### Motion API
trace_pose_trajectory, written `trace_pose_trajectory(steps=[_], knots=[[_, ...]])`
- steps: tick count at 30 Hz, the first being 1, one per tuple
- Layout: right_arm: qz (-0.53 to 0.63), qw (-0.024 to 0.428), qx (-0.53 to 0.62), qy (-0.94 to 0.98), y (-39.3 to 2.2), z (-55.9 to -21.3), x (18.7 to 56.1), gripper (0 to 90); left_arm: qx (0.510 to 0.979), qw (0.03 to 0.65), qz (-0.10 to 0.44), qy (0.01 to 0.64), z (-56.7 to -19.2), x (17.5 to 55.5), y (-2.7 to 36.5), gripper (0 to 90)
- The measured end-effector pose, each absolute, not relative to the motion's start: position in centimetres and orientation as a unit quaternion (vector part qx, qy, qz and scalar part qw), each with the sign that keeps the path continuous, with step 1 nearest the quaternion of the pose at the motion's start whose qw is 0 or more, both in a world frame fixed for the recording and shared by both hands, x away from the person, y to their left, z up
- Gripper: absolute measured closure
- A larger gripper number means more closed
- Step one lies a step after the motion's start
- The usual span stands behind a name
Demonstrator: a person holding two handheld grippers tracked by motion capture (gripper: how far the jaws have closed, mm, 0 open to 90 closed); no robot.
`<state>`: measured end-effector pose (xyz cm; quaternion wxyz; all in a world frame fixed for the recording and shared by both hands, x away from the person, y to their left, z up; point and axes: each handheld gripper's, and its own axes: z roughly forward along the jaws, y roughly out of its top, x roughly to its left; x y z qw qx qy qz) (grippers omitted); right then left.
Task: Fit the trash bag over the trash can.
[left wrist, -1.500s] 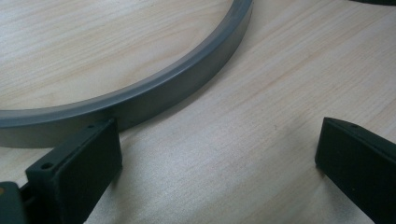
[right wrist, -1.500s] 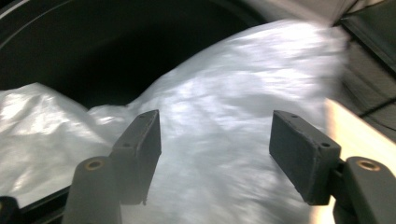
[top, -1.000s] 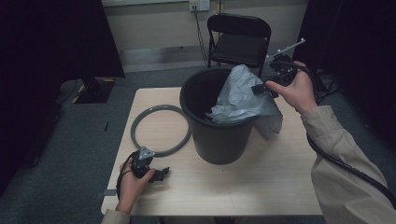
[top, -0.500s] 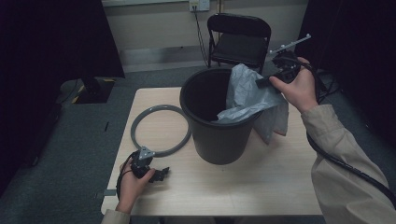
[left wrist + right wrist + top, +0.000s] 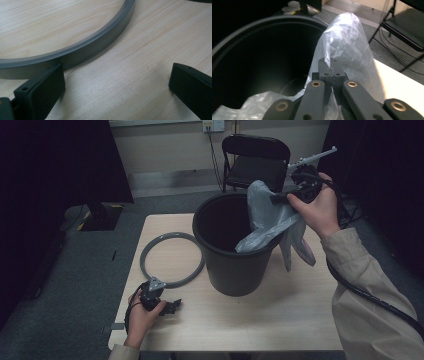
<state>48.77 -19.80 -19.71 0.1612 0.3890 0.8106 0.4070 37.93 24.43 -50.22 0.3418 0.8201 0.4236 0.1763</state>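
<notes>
Left hand (image 5: 142, 312) at the near-left corner of the table (image 5: 280, 320), resting on the wood. Left gripper (image 5: 170, 307) lies low on the surface, jaws pointing right in the high view. Jaws wide apart, nothing between them but bare wood. In the left gripper view 1 jaw sits just beside the ring (image 5: 82, 48); cannot tell if it touches.

Ring (image 5: 172, 257) grey, flat on the table, left of the bin, its right edge close against the bin's base.

Bin (image 5: 232, 265) black, upright at mid-table, mouth open, dark inside.

Bag (image 5: 270, 222) pale, thin plastic. Part of it hangs inside the bin at the right rim, part drapes outside down the right wall; the top is pulled up above the rim. From the right gripper view, the bag (image 5: 347, 47) rises in a peak past the jaw tips, with the bin (image 5: 262, 27) mouth to the left.

Right hand (image 5: 317, 210) raised above the bin's far-right rim. Right gripper (image 5: 331, 77) has just been closing; its jaws now pinch a fold of the bag between the pads. Cable (image 5: 370, 297) trails down along the sleeve.

Far side: folding chair (image 5: 257, 162) behind the table, wall beyond.
</notes>
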Motion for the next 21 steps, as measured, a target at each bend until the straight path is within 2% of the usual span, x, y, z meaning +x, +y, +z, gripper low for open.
trace_pose_trajectory(steps=[6, 16, 21], knots=[[0.413, 0.142, 0.366, 0.821, -18.0, -19.6, 48.7, 90.0, 0.820, 0.342, 0.176, 0.424, -50.2, 37.9, 24.4, 0.0], [0.376, 0.098, 0.364, 0.846, -15.3, -23.4, 49.7, 89.8, 0.820, 0.342, 0.176, 0.424, -50.2, 37.9, 24.4, 0.0], [0.355, 0.082, 0.370, 0.854, -14.9, -24.8, 50.0, 85.5, 0.820, 0.342, 0.176, 0.424, -50.2, 37.9, 24.4, 0.0]])
